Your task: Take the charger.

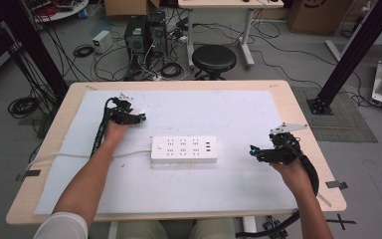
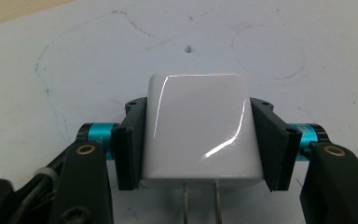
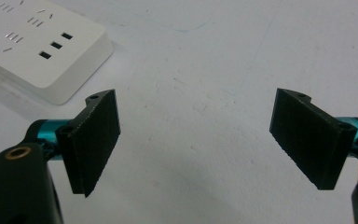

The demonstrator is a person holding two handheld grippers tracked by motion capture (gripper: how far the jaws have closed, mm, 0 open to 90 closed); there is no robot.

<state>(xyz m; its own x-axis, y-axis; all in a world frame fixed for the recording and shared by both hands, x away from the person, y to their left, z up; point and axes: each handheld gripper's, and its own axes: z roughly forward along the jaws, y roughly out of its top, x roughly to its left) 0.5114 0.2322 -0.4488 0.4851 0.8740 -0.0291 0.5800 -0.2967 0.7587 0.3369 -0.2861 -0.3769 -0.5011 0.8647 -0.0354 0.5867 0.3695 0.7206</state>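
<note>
The left gripper (image 2: 200, 140) clamps a white plug adapter (image 2: 199, 128) by its flat sides, both jaws pressed against it, prongs pointing back toward the camera, probably so they can be turned to the power strip (image 1: 184, 149) lying mid-table on the white mat (image 1: 238, 114). The right gripper (image 3: 198, 140) hovers well apart, jaws wide and empty, perhaps ready to steady the strip.

Lab, probably (floor cables (image 1: 159, 69)).
</note>
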